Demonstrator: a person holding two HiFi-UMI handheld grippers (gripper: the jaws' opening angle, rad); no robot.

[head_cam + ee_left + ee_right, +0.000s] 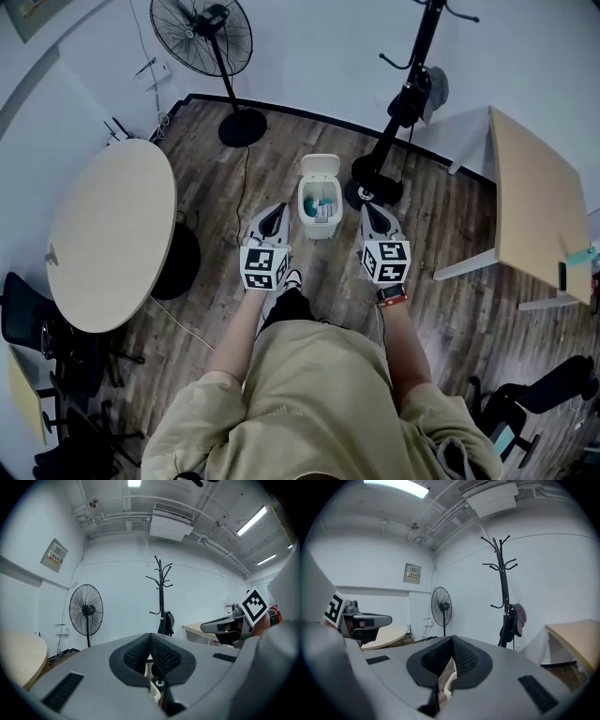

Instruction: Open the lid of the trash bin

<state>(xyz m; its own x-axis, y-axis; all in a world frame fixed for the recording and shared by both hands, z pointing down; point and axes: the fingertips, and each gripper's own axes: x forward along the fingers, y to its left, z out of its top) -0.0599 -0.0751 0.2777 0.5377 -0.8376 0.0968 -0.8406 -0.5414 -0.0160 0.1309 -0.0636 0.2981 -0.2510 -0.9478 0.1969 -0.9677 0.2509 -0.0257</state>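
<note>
A small white trash bin (320,208) stands on the wooden floor just ahead of the person's feet. Its lid (320,167) is tipped up and back, and some rubbish shows inside. My left gripper (274,215) hovers beside the bin's left side, my right gripper (371,210) beside its right side; neither touches it. Both hold nothing. In the left gripper view the jaws (150,637) meet at the tip, with a sliver of the bin's pale rim (153,693) below them. The right gripper view shows jaws (452,639) pressed together likewise, above the rim (448,686).
A standing fan (214,37) is behind the bin to the left, and a coat stand's base (375,183) sits close to the bin's right. A round table (108,230) is at left, a rectangular table (534,202) at right. A cable (242,183) crosses the floor.
</note>
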